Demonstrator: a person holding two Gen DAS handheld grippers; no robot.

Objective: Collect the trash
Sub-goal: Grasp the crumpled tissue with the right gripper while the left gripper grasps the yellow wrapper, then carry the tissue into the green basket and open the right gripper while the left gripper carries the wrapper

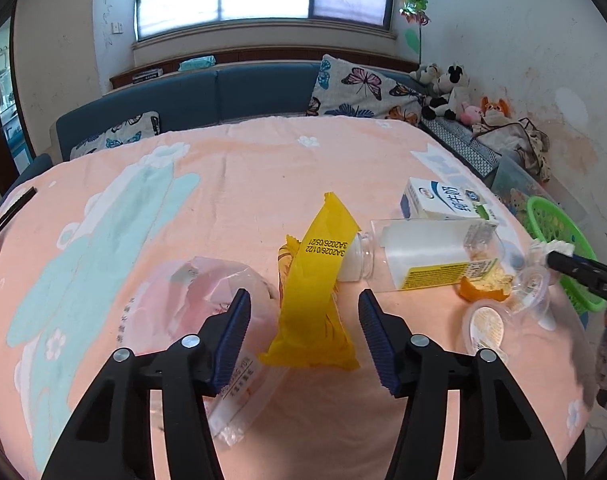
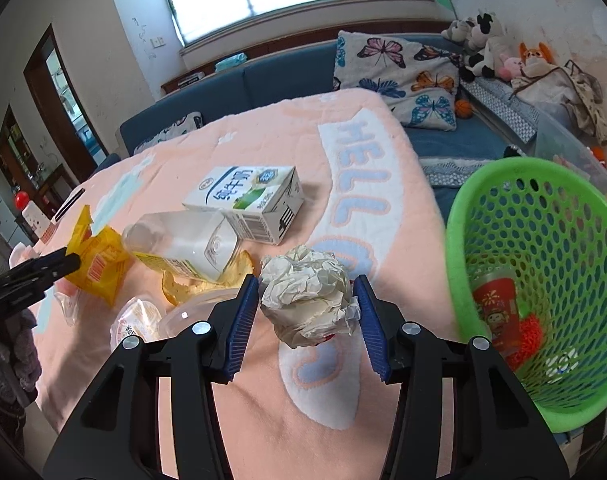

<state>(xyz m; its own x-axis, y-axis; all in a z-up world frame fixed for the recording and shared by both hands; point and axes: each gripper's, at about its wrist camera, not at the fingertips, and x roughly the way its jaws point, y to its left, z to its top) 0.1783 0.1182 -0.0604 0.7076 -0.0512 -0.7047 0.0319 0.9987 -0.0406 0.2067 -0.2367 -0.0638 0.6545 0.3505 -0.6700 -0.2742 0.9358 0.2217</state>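
Right wrist view has the crumpled paper ball [image 2: 309, 298] sitting between the blue pads of the right gripper [image 2: 306, 304], which are pinched in against both of its flanks, so it reads as gripped, low over the pink tablecloth [image 2: 263, 408]. The grip looks shallow: the wad is loose and springy, its bulk hangs forward of the pads, and a quick swing could let it squirm out and drop short of the green basket [image 2: 463, 216], which stands just to the right past the table edge with a red cup [image 2: 497, 312] already inside. The basket's near rim is close to the right-hand pad, so a low carry could knock it and tip or shove it away. Just behind the ball lie orange peel [image 2: 207, 284], a clear plastic bottle [image 2: 191, 244] on its side and a milk carton [image 2: 247, 200]; a lift that drags backward might roll the bottle. Over in the left wrist view, the left gripper [image 1: 303, 312] stands spread, its pads either side of a yellow snack wrapper [image 1: 317, 280] without pressing it. That film is thin and slippery, and a clear plastic bag [image 1: 207, 292] lies under the left-hand pad, so closing here could snag both together or let the wrapper slide free.
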